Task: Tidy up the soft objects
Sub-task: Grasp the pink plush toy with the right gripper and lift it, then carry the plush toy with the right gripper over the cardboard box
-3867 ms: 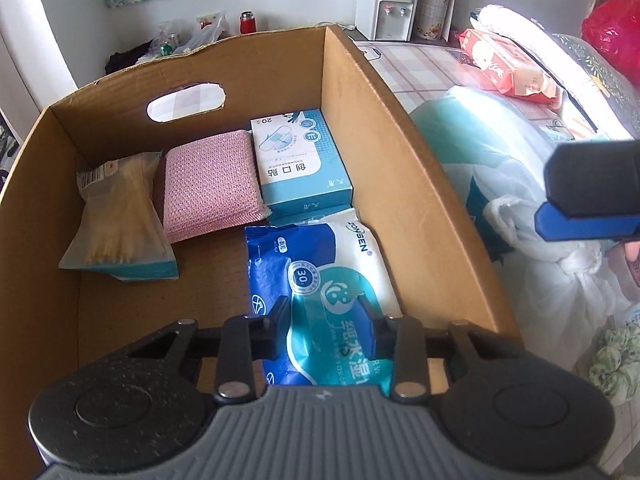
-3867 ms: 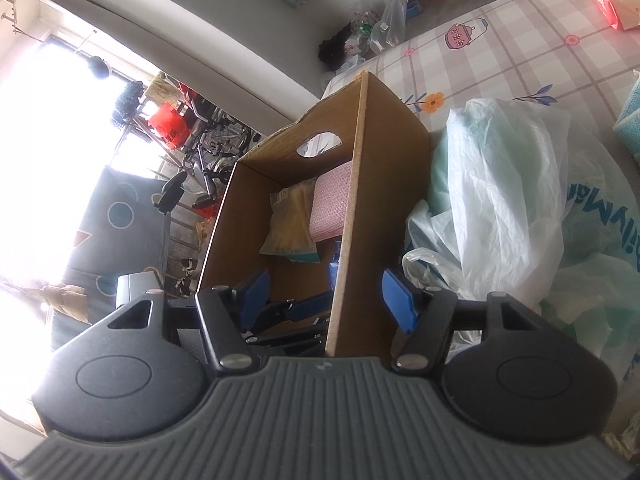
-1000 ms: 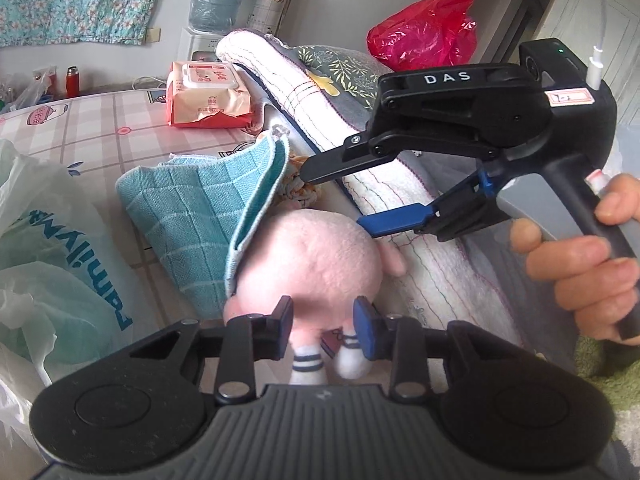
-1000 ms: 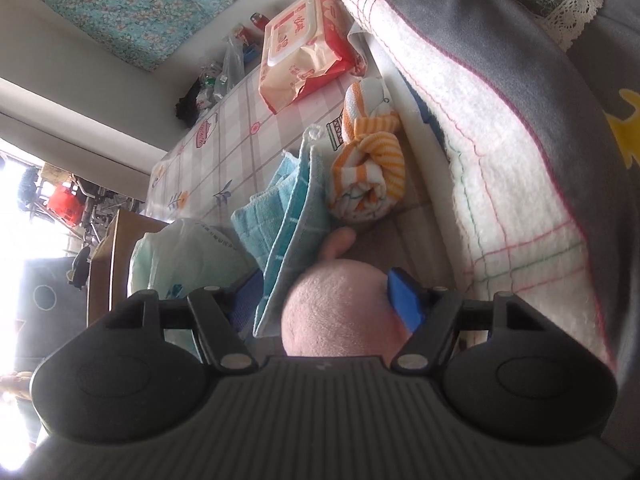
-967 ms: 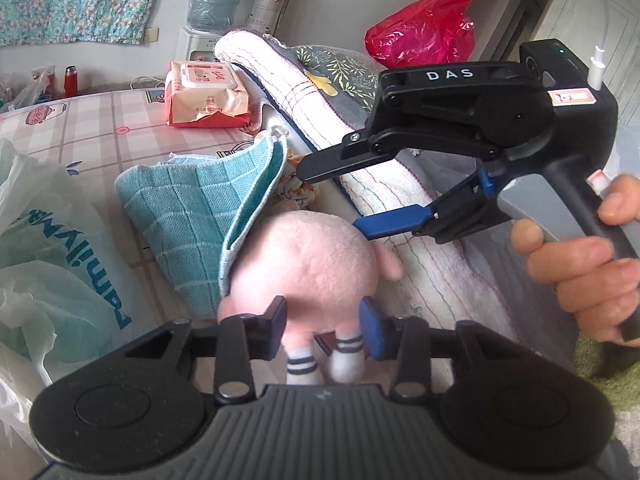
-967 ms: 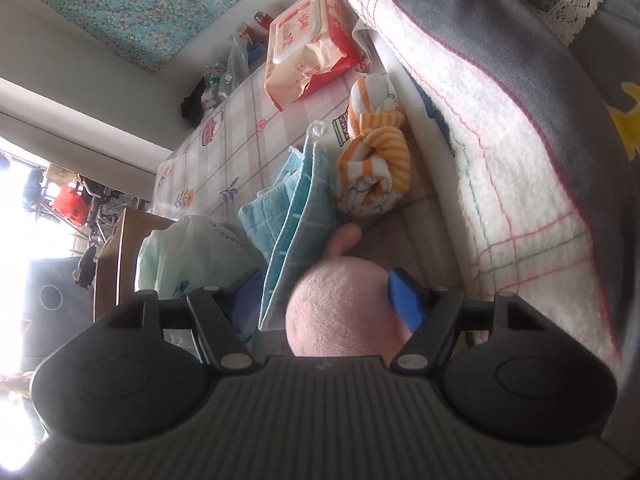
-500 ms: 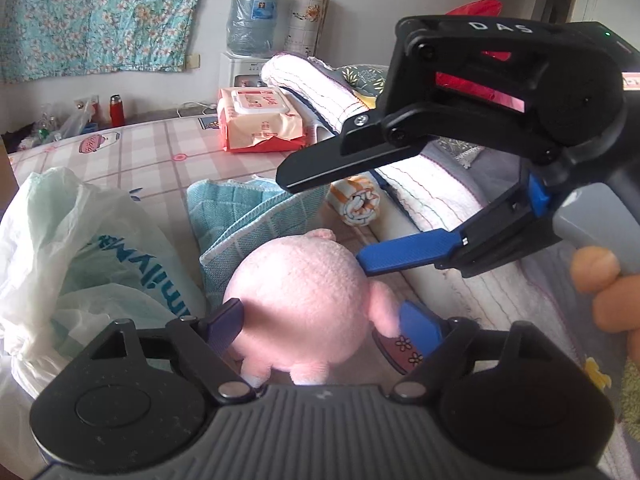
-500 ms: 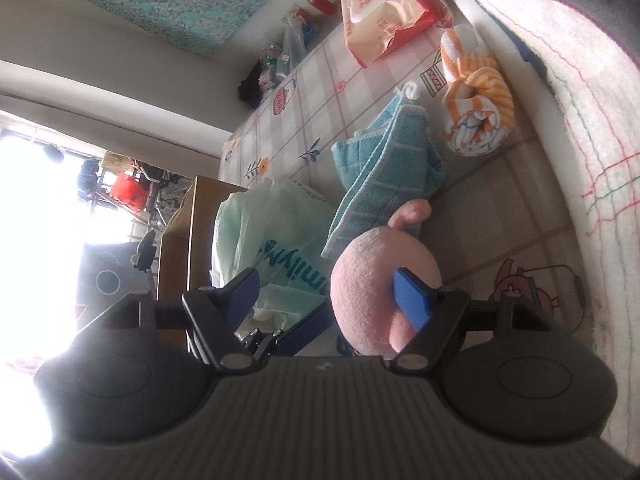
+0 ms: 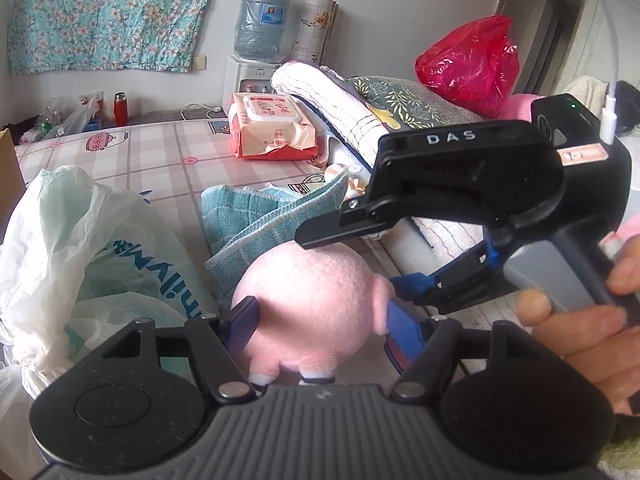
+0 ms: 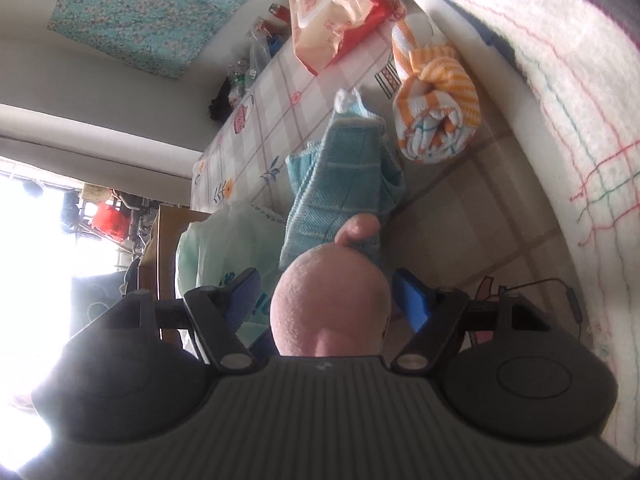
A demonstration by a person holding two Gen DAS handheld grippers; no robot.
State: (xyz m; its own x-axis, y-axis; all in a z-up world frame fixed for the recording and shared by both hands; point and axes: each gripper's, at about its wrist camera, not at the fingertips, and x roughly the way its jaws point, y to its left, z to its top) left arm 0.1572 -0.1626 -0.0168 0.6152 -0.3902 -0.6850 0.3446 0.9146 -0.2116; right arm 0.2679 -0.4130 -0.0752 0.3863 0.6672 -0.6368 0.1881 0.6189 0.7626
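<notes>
A round pink plush toy (image 9: 312, 300) sits between the fingers of my left gripper (image 9: 320, 316), which press its two sides. My right gripper (image 10: 328, 292) comes in from the right, turned on its side, jaws wide, one above and one below the toy (image 10: 328, 304), not squeezing it. A folded teal cloth (image 9: 264, 216) lies just behind the toy and also shows in the right wrist view (image 10: 344, 184). A rolled orange-striped cloth (image 10: 436, 116) lies beyond it.
A white plastic bag (image 9: 80, 248) lies to the left. A red pack of wipes (image 9: 272, 128) sits on the checked mat. Folded blankets (image 9: 360, 108) and a red bag (image 9: 468, 64) are to the right. The cardboard box edge (image 10: 160, 248) shows left.
My left gripper left the box, opened around the pink toy and has now closed on its sides. My right gripper has moved in around the toy.
</notes>
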